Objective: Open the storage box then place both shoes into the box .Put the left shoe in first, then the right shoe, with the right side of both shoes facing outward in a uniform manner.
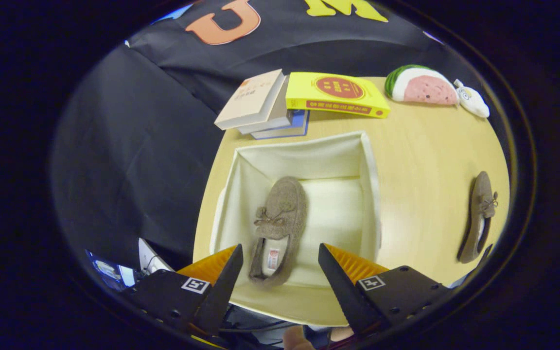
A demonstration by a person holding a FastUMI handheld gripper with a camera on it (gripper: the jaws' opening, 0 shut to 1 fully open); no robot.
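- Storage box (pixel 368 160): open on top, pale fabric walls, on the round wooden table (pixel 426 160), just ahead of the fingers.
- Brown shoe in the box (pixel 280 214): on the box floor along the left-hand wall, toe toward the far wall, heel opening toward the fingers, small bow on the upper; bare floor beside it on the other half.
- Gripper (pixel 280 265): fingers (pixel 229 277) spread wide, holding nothing, hovering above the near rim with the heel of the boxed shoe showing in the gap between them.
- Second brown shoe (pixel 479 214): on the table outside the box, well apart from its right-hand wall, near the table's edge, lying lengthwise with the same bow visible; nothing between it and the box.
- Stack of books (pixel 270 104): just beyond the box's far-left corner, a beige one on top, tilted, a blue one at the bottom.
- Yellow book (pixel 333 95): beside the stack, resting partly on it, beyond the far wall.
- Watermelon-slice plush toy (pixel 418 86): at the far edge of the table, beyond the yellow book.
- Small white plush toy (pixel 472 99): touching or just beside the watermelon slice, cannot tell which.
- Fingertip of a person (pixel 294 340): below the fingers, barely visible.
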